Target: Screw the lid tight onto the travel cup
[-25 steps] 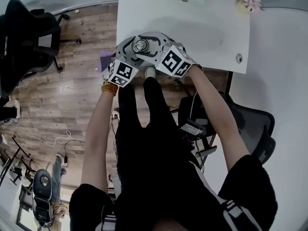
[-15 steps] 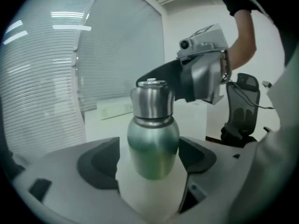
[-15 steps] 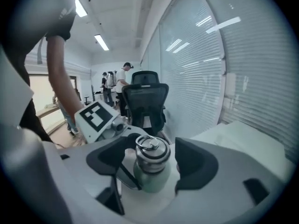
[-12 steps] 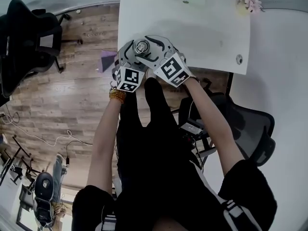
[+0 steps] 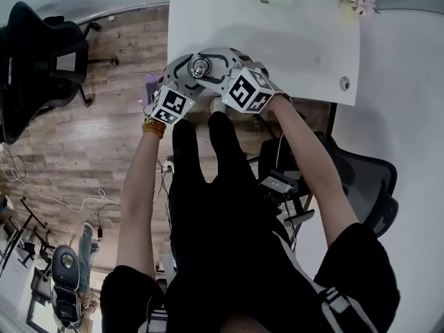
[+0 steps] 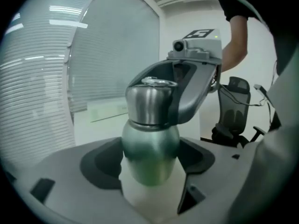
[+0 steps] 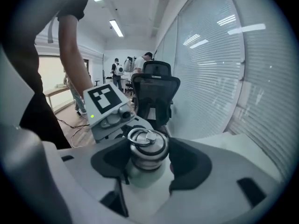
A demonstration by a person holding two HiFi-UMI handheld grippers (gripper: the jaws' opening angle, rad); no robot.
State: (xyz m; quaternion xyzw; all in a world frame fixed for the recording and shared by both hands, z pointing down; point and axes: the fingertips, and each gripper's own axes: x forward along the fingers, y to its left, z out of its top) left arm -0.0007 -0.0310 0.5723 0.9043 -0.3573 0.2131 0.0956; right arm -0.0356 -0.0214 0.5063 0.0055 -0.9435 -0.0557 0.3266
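Both sets of tongs have just been closing. My left gripper [image 6: 149, 160] is clamped on the travel cup [image 6: 150, 153] at the near edge of the white table [image 5: 277, 40]. My right gripper [image 7: 148, 164] pinches the lid [image 7: 147, 141] between its pads. I judge the grip is set for a tightening twist.

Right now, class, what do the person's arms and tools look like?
The left tool and right tool are light grey shells with dark pads; each carries a white cube with black square markers. Their jaws have just been closing on the travel cup and lid. The person wears a black short-sleeved top and orange bead bracelet.
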